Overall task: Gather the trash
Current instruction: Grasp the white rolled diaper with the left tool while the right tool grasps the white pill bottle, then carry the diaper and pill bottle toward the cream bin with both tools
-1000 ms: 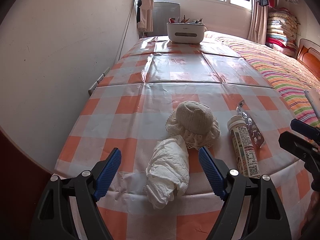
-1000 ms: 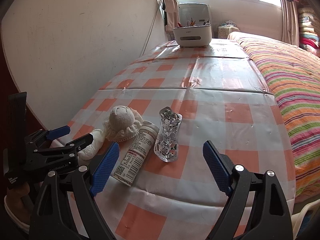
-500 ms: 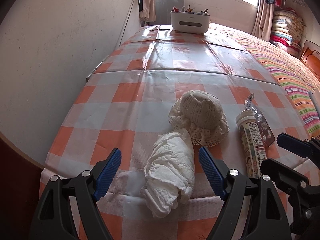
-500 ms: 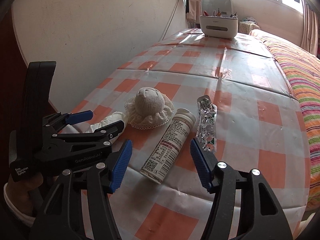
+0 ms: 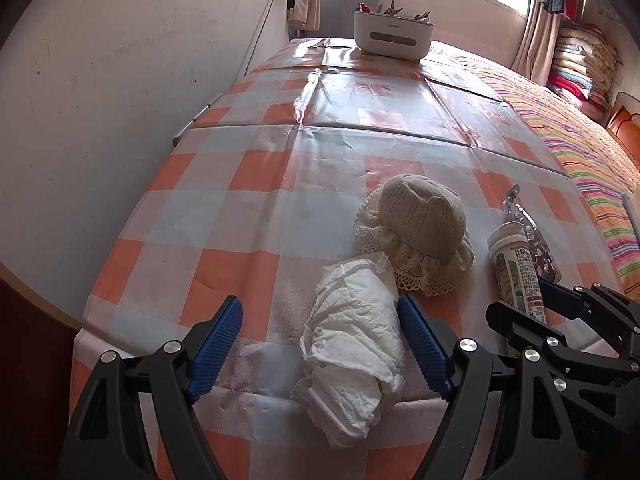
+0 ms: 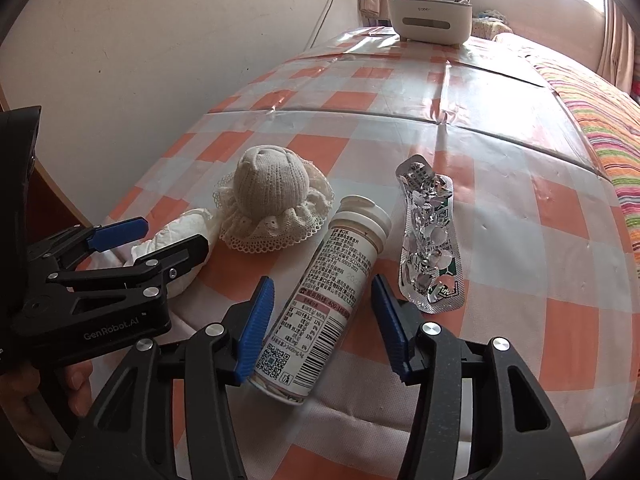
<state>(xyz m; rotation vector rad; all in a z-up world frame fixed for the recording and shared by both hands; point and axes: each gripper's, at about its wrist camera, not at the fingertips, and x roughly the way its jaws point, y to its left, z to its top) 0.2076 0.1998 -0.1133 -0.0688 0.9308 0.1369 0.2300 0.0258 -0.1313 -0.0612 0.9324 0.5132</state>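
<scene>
A crumpled white tissue (image 5: pixel 352 344) lies near the front edge of the checked table (image 5: pixel 256 208). My left gripper (image 5: pixel 320 344) is open around it, and the tissue sits closer to the right pad. A white pill bottle (image 6: pixel 332 288) lies on its side between the pads of my right gripper (image 6: pixel 323 328). These jaws are closing; the left pad is at the bottle's side and a gap shows at the right pad. A used silver blister pack (image 6: pixel 432 240) lies just right of the bottle. A cream knitted lace-edged cap (image 6: pixel 276 196) sits behind the tissue.
A white bin (image 5: pixel 394 36) with items sticking out stands at the table's far end. A wall (image 5: pixel 120 100) runs along the left side and a striped bed (image 5: pixel 580 148) along the right. A person's hand (image 6: pixel 76 384) holds the left gripper.
The right gripper has come down and left over the bottle, and its jaws have narrowed around it. The left gripper has sunk a little towards the tissue, still wide.
</scene>
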